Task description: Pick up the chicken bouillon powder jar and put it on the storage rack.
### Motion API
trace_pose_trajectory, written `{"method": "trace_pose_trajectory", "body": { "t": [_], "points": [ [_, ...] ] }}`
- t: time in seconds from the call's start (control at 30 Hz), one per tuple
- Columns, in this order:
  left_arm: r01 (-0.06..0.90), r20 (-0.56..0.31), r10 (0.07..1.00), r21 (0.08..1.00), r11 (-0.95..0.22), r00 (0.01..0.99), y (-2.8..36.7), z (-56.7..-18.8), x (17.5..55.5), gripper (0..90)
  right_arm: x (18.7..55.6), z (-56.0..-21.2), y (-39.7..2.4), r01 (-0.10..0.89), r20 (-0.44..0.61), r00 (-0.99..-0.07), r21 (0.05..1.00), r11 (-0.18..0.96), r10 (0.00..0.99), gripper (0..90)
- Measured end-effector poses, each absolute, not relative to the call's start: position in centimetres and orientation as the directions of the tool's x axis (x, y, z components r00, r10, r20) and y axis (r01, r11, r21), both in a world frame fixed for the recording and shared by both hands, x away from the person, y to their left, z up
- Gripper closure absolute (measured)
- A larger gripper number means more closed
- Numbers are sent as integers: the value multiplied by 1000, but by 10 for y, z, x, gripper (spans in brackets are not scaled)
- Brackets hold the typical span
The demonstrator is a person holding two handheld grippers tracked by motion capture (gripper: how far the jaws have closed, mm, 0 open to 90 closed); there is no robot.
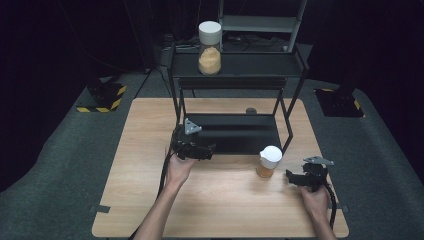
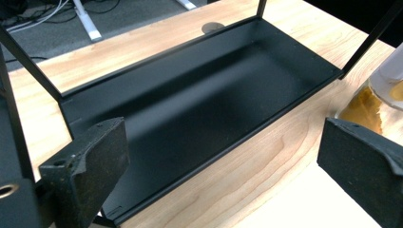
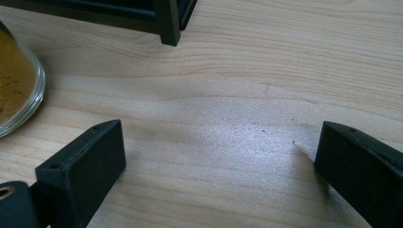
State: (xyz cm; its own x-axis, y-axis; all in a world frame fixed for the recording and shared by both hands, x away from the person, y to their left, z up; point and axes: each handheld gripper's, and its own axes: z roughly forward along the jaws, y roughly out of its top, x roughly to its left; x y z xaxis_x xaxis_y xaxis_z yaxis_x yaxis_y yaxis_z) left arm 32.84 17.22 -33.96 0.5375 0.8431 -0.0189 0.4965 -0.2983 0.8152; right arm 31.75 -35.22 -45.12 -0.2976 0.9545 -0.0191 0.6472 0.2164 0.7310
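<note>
A small glass jar [image 1: 268, 161] with a white lid and amber contents stands on the wooden table [image 1: 140, 200], just in front of a black metal rack [image 1: 235, 132]. A taller jar [image 1: 209, 48] with a white lid sits on the rack's top shelf. My left gripper [image 1: 206, 151] is open at the front left of the rack's low shelf [image 2: 199, 99], nothing between its jaws; the small jar [image 2: 375, 102] shows at the right edge of its view. My right gripper [image 1: 292, 177] is open, low over the table, right of the small jar [image 3: 14, 90].
The rack's front right leg [image 3: 168, 21] stands close ahead of the right gripper. A dark round spot [image 1: 251, 110] marks the table behind the rack. Grey carpet surrounds the table, with yellow-black striped bases [image 1: 102, 97] at the far left.
</note>
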Motion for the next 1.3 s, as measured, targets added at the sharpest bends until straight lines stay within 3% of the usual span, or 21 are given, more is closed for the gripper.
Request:
{"method": "trace_pose_trajectory", "body": {
  "t": [1.3],
  "points": [
    [615, -30, 903, 742, -267, 429, 158, -436, 329, 43, 317, -451, -352, 647, -19, -297, 731, 216, 955, 24]
  ]
}}
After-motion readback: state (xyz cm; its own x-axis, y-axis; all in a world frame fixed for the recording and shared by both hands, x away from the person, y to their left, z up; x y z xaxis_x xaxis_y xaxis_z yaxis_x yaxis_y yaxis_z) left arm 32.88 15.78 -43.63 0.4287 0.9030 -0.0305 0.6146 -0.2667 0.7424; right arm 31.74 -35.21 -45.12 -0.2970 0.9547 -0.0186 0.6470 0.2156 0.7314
